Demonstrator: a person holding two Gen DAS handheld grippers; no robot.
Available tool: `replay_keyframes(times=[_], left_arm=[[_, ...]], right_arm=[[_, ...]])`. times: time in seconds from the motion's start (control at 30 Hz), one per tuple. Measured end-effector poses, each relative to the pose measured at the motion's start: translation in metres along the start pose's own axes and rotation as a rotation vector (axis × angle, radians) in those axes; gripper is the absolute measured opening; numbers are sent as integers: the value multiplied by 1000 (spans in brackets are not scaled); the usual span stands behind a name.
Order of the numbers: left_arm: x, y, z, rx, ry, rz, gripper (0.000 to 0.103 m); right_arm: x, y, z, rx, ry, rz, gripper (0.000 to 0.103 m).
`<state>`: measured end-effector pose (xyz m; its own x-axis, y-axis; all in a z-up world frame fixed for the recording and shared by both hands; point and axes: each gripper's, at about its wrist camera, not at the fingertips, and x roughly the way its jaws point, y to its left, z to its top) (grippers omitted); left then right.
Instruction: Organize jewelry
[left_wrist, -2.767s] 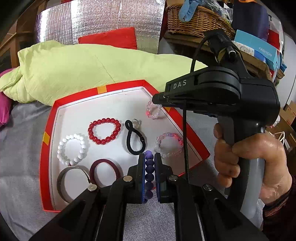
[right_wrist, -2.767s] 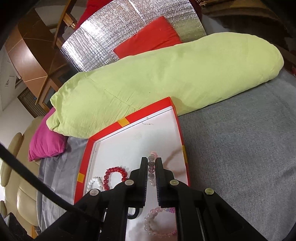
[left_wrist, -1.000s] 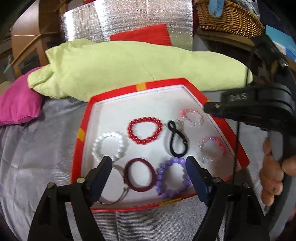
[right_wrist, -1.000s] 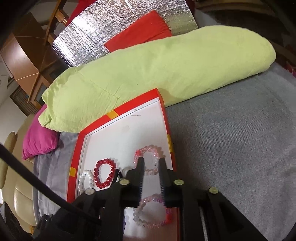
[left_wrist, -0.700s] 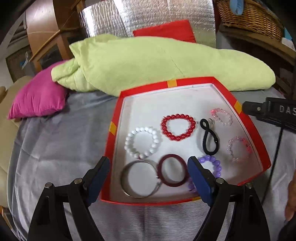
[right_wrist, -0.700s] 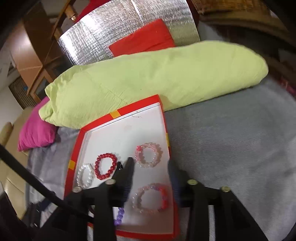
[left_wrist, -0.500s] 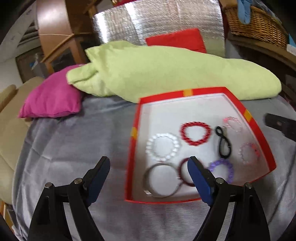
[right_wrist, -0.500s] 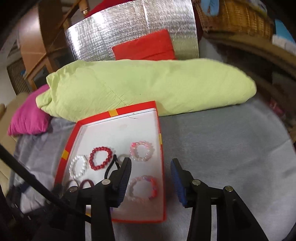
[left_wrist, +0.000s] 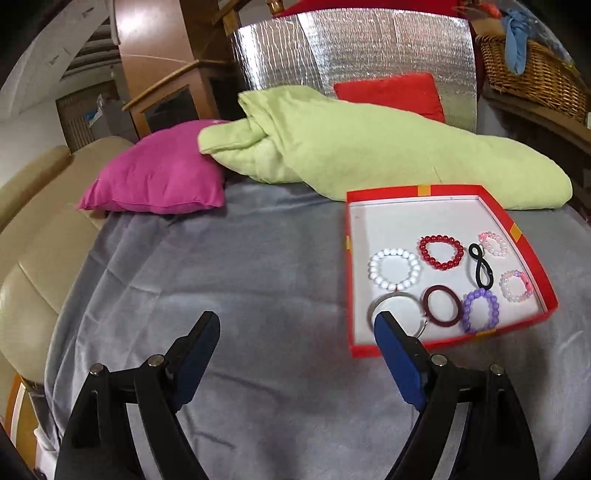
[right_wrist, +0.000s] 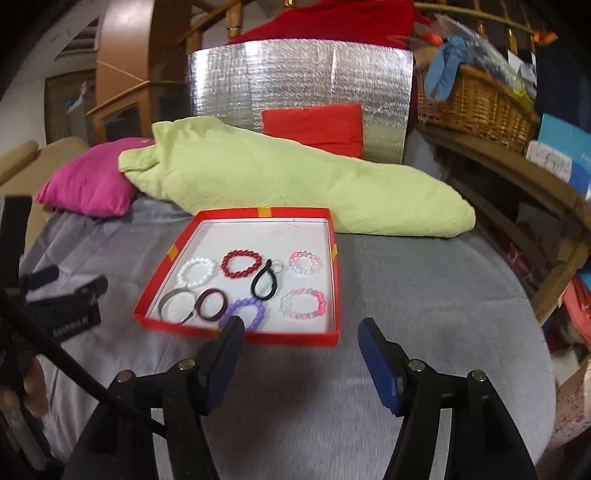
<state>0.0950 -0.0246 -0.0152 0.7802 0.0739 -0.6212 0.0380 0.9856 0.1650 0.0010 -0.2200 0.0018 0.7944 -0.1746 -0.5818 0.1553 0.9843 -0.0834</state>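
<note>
A red box (left_wrist: 413, 349) with a white floor lies on the grey bed cover. In it lie a white bead bracelet (left_wrist: 372, 268), a red bead bracelet (left_wrist: 441, 266), a black hair tie (left_wrist: 480, 275), two pink bead bracelets, a purple bead bracelet (left_wrist: 466, 306), a maroon ring (left_wrist: 428, 299) and a silver bangle (left_wrist: 391, 295). My left gripper (left_wrist: 295, 319) stands open over bare cover, left of the box, nothing between its fingers. My right gripper (right_wrist: 301, 325) hovers before the box's near wall (right_wrist: 295, 338). Its jaws are opening, with nothing between them. The purple bracelet (right_wrist: 258, 308) lies just beyond its left finger.
A long green pillow (left_wrist: 369, 147) lies behind the box, a magenta cushion (left_wrist: 159, 181) to its left. A red cushion (right_wrist: 314, 125) leans on a silver foil panel (right_wrist: 295, 81). A wicker basket (right_wrist: 476, 99) sits on wooden shelves at right. A beige sofa (left_wrist: 33, 221) borders the left.
The left gripper let go of the purple bracelet into the box, then drew back to the left. The right gripper left a pink bracelet in the box, backed away and opened its jaws.
</note>
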Motion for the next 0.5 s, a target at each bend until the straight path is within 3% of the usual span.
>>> replay_keyframes(times=[0.27,0.5], left_arm=[[-28,12,-14,-19,-28,-39,87],[-31,18,-11,-32,-54,-61,87]], right_arm=[[-23,9,-2,41,-63,-11,72],[0,11,0,76,-1,-46,72]])
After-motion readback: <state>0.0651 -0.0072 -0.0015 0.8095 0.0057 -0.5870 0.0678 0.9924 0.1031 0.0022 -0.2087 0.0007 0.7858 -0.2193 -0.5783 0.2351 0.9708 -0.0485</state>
